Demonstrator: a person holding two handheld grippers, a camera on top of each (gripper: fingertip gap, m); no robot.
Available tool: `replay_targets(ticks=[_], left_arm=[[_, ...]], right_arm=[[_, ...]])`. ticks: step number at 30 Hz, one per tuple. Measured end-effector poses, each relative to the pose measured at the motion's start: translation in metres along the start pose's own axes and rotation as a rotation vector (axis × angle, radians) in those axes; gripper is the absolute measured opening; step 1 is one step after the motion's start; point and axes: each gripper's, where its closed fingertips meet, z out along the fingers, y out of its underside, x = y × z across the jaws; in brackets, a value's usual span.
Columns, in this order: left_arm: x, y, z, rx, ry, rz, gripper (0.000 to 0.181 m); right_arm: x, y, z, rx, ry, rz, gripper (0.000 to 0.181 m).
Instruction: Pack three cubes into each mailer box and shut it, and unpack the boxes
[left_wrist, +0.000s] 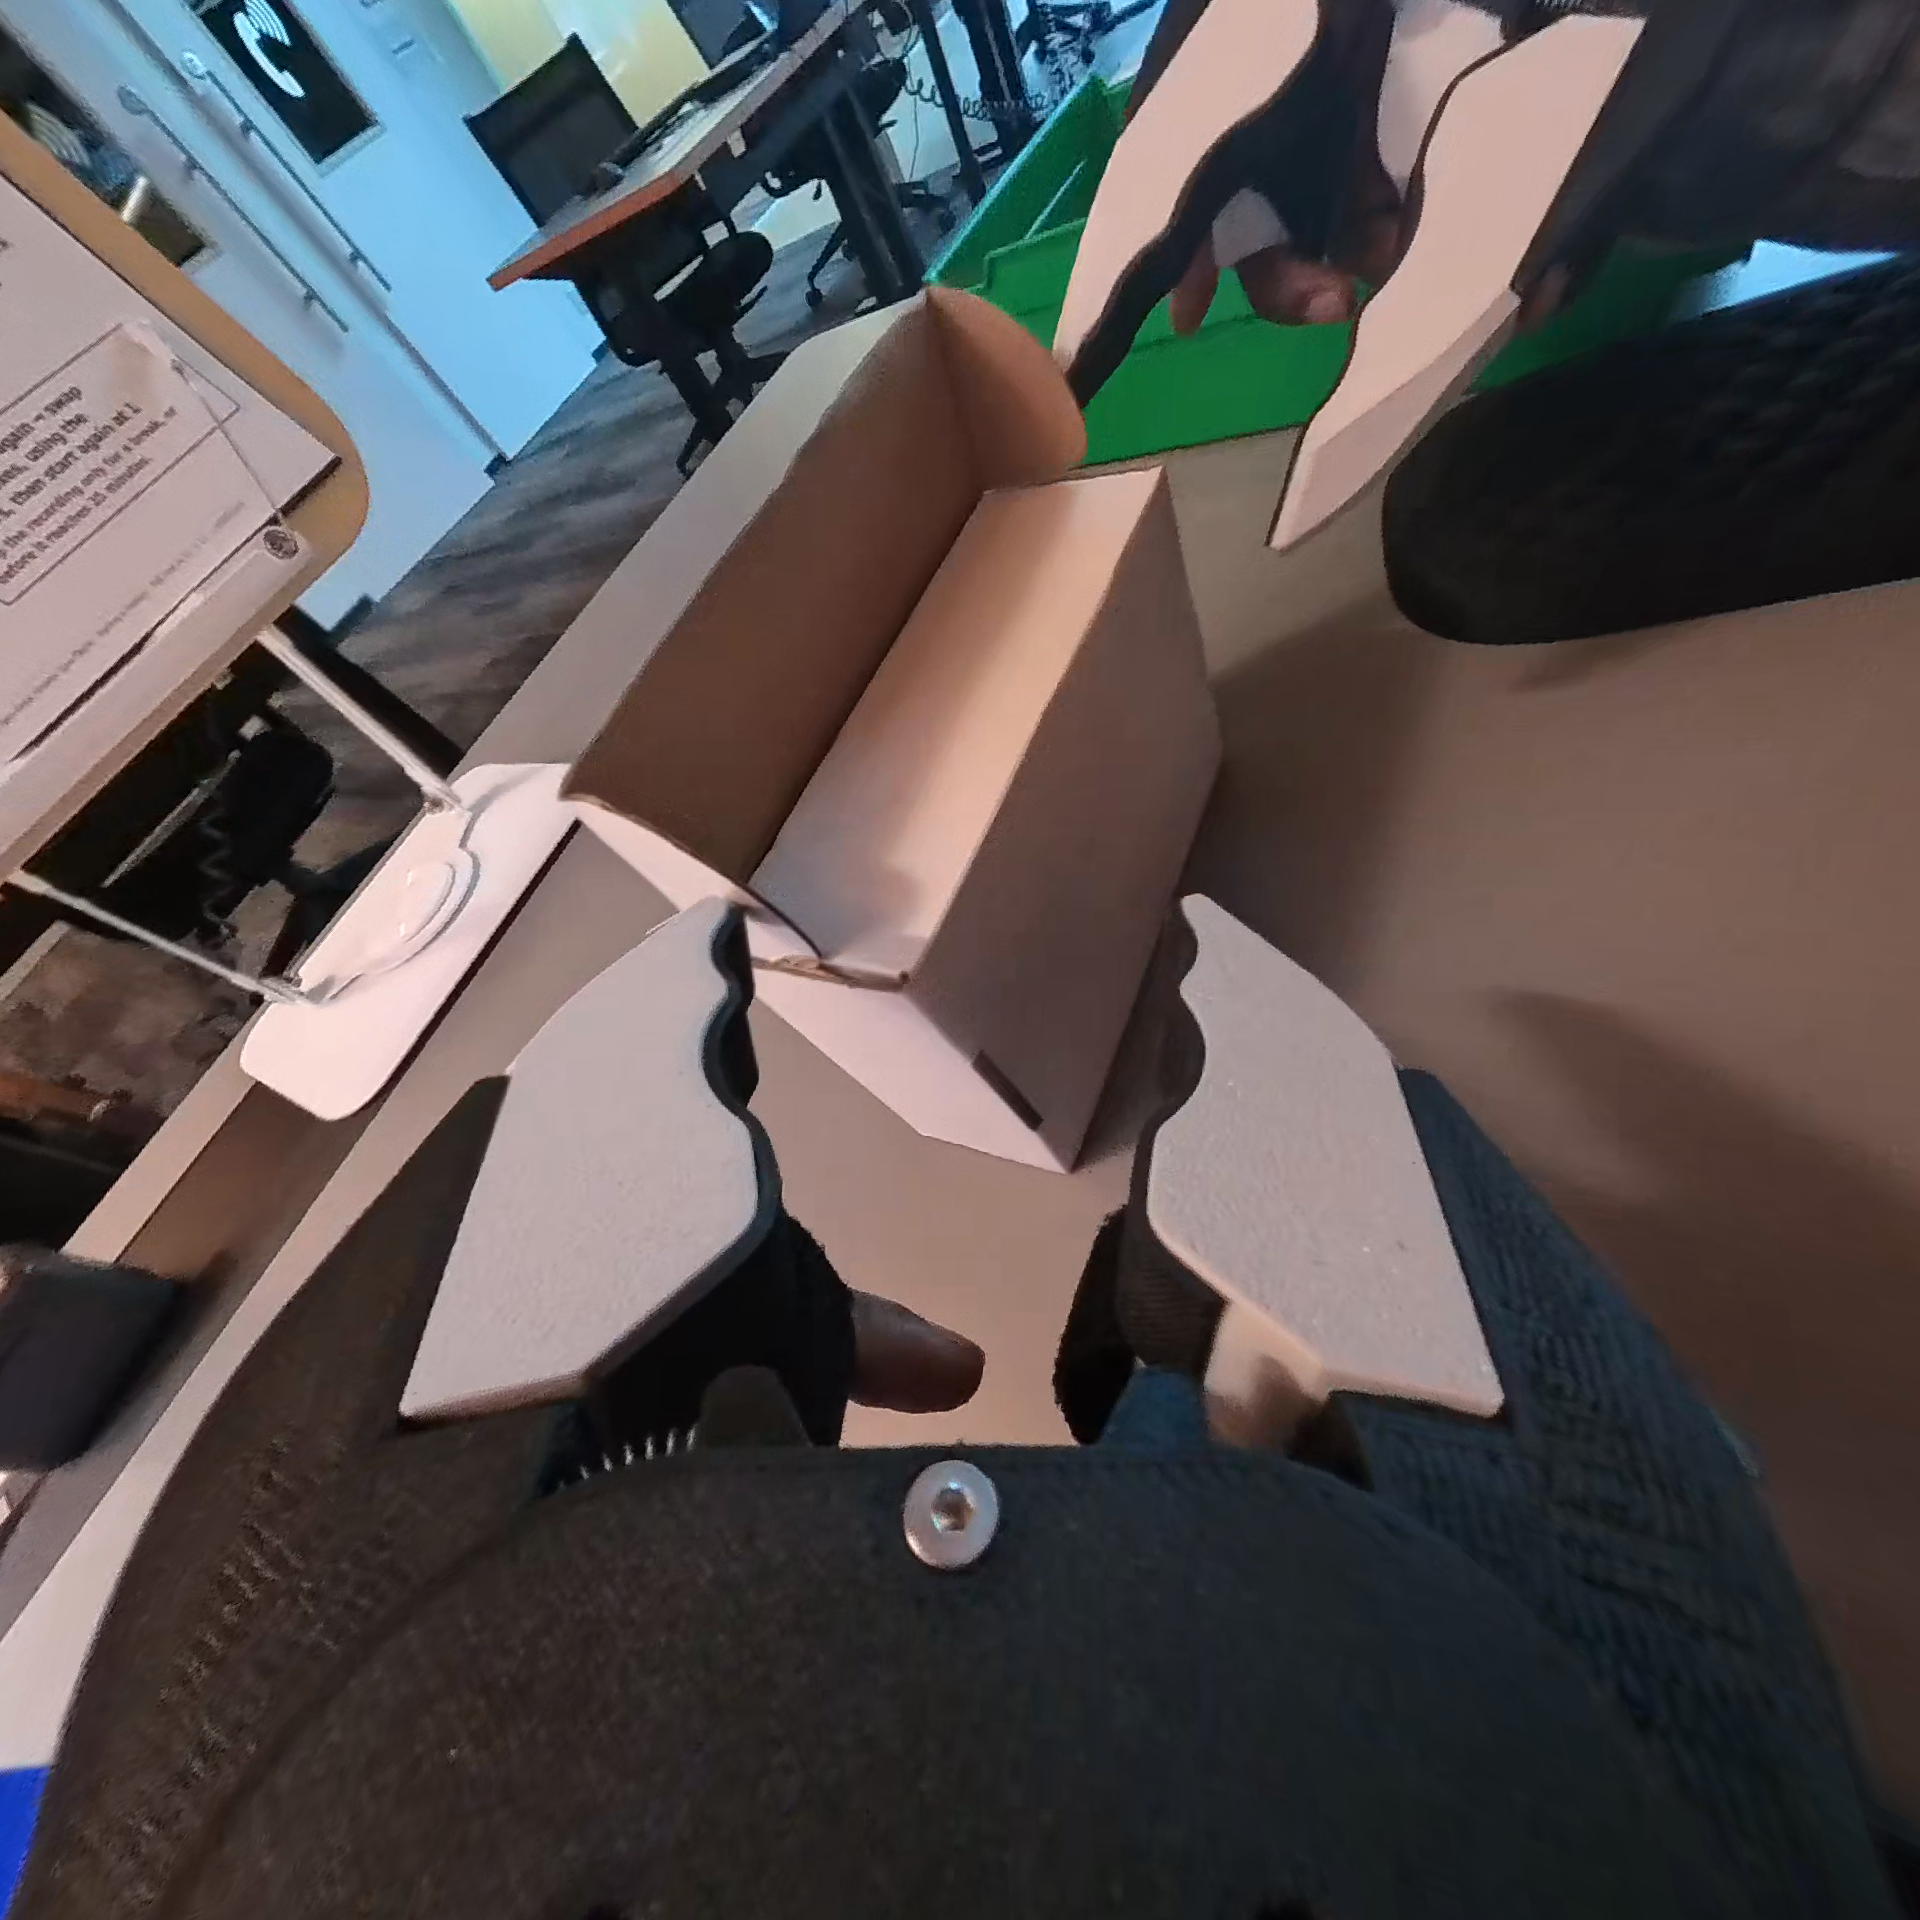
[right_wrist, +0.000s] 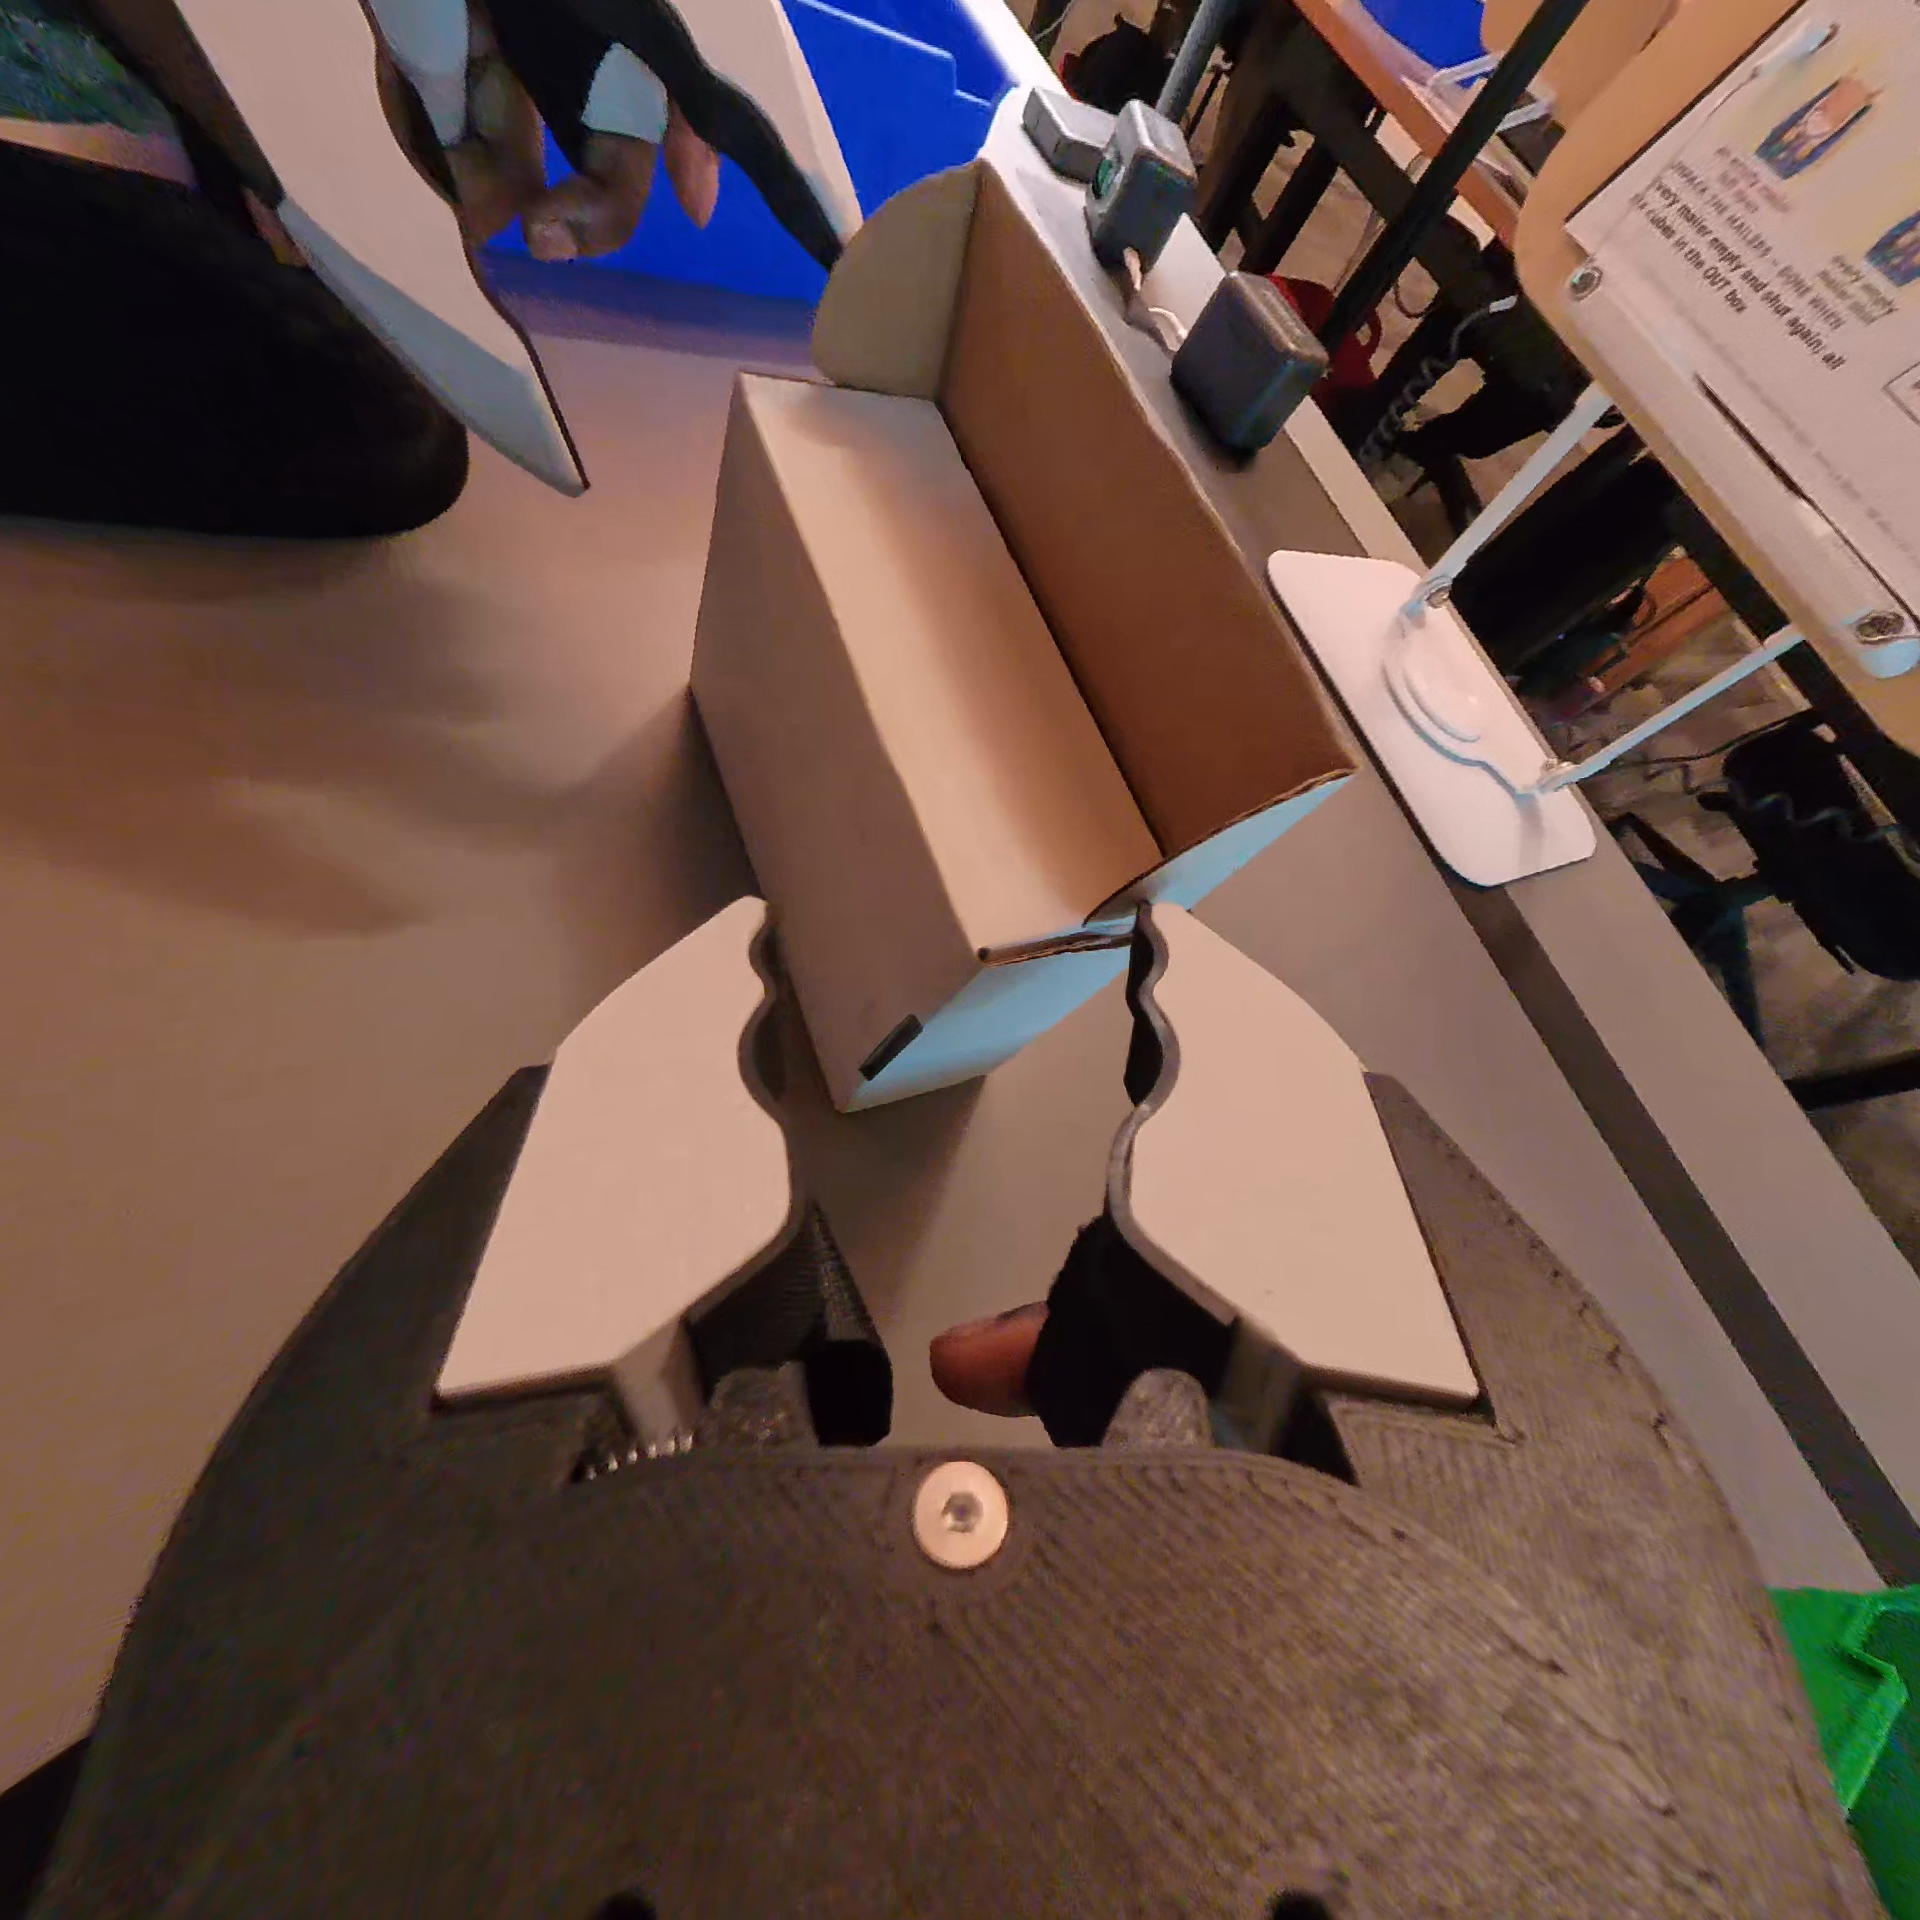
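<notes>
A white mailer box (left_wrist: 997, 790) lies on the grey table (left_wrist: 1558, 935) with its lid (left_wrist: 790, 623) standing upright, brown inside. Its interior is hidden from this low angle and no cubes show. My left gripper (left_wrist: 961, 935) is open, its fingers on either side of the box's near end. My right gripper (left_wrist: 1184, 457) is open at the far end. In the right wrist view the box (right_wrist: 894, 707) lies between my right gripper's (right_wrist: 956, 925) open fingers, with the lid (right_wrist: 1122, 582) to the right. The left gripper (right_wrist: 707, 364) is open beyond it.
A green bin (left_wrist: 1195, 353) stands behind the box's far end, and a blue bin (right_wrist: 883, 125) at the opposite end. A sign stand with a white base plate (right_wrist: 1434, 717) sits at the table edge beside the lid. Small grey devices (right_wrist: 1247, 364) lie along that edge.
</notes>
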Motion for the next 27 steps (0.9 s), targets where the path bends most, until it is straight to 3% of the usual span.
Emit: replay_targets(ticks=[10, 13, 27], left_arm=[[0.002, 0.0, 0.003, -0.034, -0.034, 0.09, 0.07], [0.002, -0.007, 0.003, -0.012, -0.016, 0.031, 0.069], [0.002, 0.013, 0.004, -0.104, -0.03, 0.116, 0.069]], right_arm=[[0.001, 0.005, 0.0, -0.034, 0.004, -0.021, 0.058], [0.003, 0.007, -0.001, -0.051, 0.018, -0.039, 0.056], [0.0, 0.015, -0.003, -0.106, -0.005, -0.1, 0.054]])
